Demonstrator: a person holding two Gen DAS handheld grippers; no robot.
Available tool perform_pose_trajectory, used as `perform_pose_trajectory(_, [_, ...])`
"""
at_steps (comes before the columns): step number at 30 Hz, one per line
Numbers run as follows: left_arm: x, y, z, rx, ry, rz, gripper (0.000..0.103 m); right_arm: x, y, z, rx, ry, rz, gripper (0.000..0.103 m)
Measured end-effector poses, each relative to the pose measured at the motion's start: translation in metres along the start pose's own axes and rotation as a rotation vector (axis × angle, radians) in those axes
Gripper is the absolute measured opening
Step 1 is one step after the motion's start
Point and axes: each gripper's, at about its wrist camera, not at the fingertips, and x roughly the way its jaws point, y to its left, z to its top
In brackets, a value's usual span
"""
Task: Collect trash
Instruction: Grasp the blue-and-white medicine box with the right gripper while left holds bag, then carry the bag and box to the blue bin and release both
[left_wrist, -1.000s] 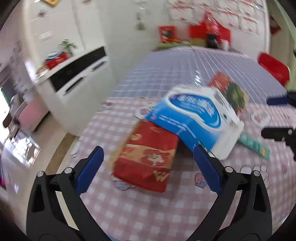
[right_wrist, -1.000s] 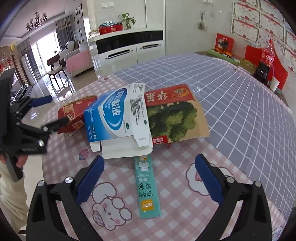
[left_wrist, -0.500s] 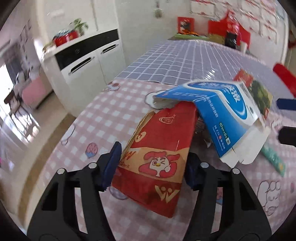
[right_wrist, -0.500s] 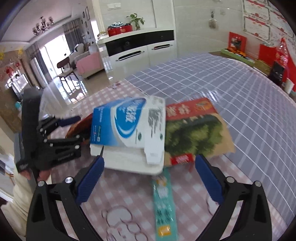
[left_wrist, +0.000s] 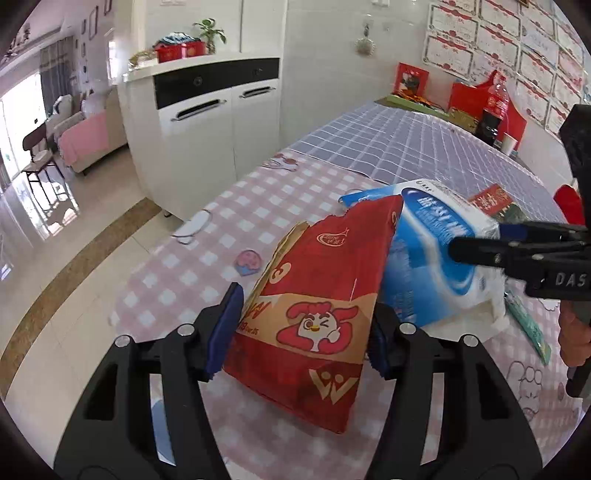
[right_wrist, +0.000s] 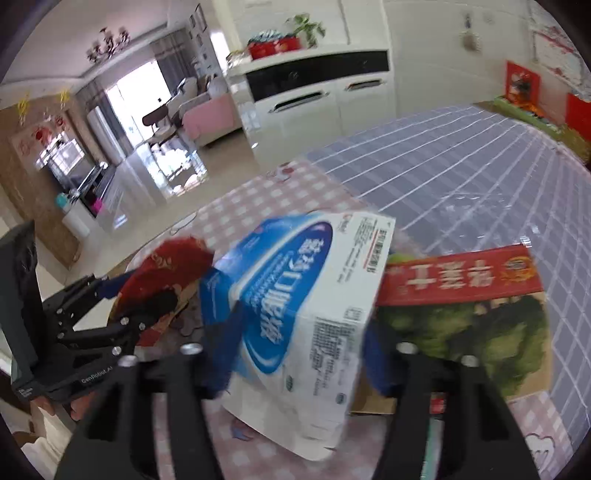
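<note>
My left gripper is shut on a red paper bag with a cartoon chicken print, both pads pressing its sides. My right gripper is shut on a blue and white carton, which tilts up off the pink checked tablecloth. The carton leans against the bag in the left wrist view, with the right gripper on its far side. The left gripper and the bag show at the left of the right wrist view.
A flat red and green package lies right of the carton. A teal strip wrapper lies on the cloth by the carton. A white cabinet stands past the table's far-left edge. Red boxes and a cup sit at the table's far end.
My left gripper has closed on the red bag. My right gripper moved in and closed on the blue and white carton, which has tipped up.
</note>
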Motion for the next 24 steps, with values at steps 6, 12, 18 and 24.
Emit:
perform_pose_trajectory(6, [-0.001, 0.018, -0.004, -0.053, 0.011, -0.02, 0.06, 0.001, 0.005, 0.004, 0.061, -0.009, 0.137, 0.017])
perform_pose_trajectory(12, [-0.018, 0.025, -0.007, -0.079, -0.037, 0.055, 0.06, -0.026, 0.028, 0.002, 0.038, -0.064, 0.195, 0.004])
perform_pose_trajectory(18, [-0.055, 0.034, -0.01, -0.089, -0.111, 0.08, 0.06, -0.046, 0.061, -0.008, -0.04, -0.096, 0.177, 0.004])
perform_pose_trajectory(24, [-0.087, 0.046, -0.022, -0.088, -0.151, 0.141, 0.06, -0.056, 0.098, -0.011, -0.111, -0.139, 0.202, 0.004])
